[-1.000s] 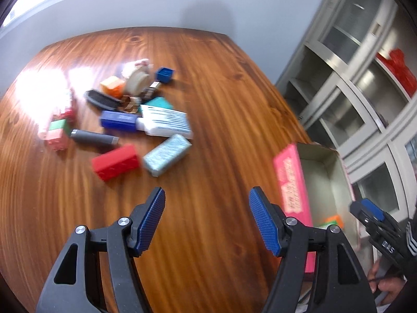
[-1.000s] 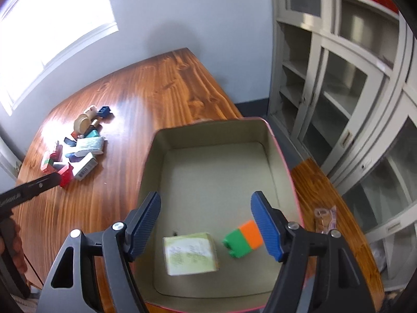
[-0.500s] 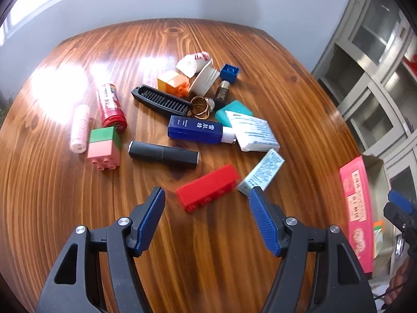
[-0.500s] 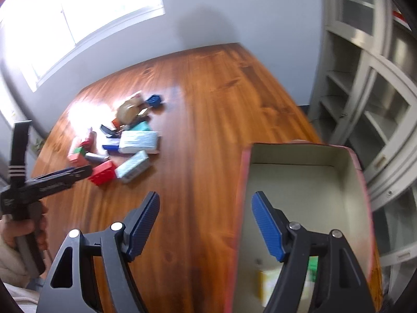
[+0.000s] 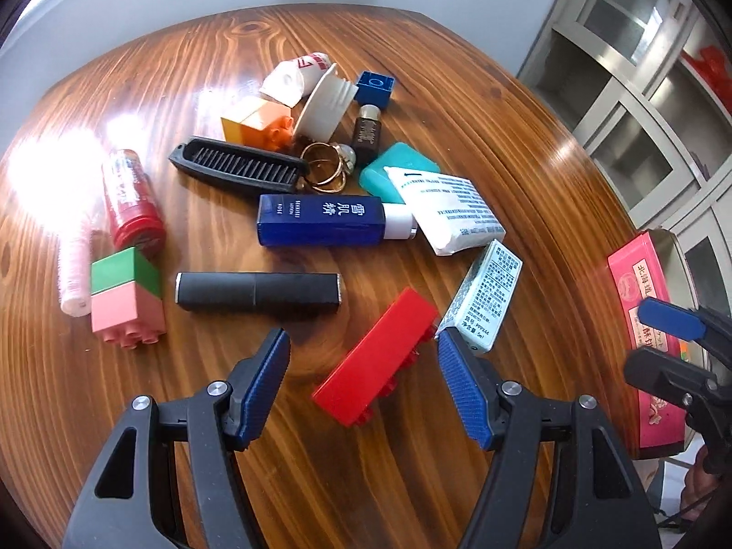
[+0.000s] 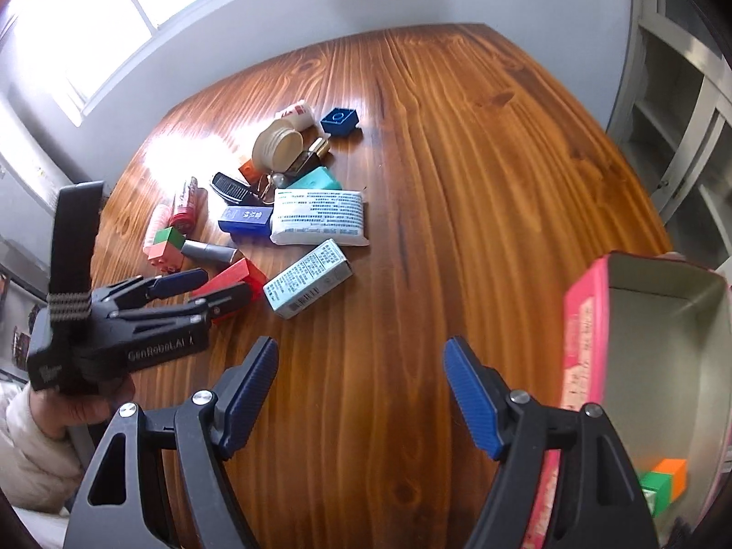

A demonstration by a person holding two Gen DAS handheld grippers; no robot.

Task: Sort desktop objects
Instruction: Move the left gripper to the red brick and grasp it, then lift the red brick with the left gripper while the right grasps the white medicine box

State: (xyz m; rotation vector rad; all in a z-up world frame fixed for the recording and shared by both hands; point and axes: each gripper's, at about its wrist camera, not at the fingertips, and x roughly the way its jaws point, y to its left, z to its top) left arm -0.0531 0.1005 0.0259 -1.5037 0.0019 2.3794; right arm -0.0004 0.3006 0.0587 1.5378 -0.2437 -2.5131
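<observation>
A pile of small objects lies on the wooden table [image 5: 457,91]. My left gripper [image 5: 363,389] is open and empty, low over a long red brick [image 5: 377,361] that lies between its fingers. Beside the brick are a pale blue carton [image 5: 485,297], a black tube [image 5: 258,290], a blue bottle [image 5: 325,220] and a green-and-pink brick [image 5: 126,295]. My right gripper [image 6: 359,395] is open and empty over bare table, left of the pink box [image 6: 590,320]. The box holds a green-and-orange brick [image 6: 663,489]. The left gripper [image 6: 183,293] also shows in the right wrist view.
Further back lie a black comb [image 5: 238,167], a white packet [image 5: 446,210], a teal case [image 5: 398,169], an orange brick [image 5: 256,126], a blue brick [image 5: 375,87], a red can [image 5: 130,203] and gold rings [image 5: 325,167]. White cabinets [image 5: 640,91] stand to the right.
My left gripper has swung left from near the box and come down over the pile, onto the red brick. My right gripper has moved left, off the box and out over the table.
</observation>
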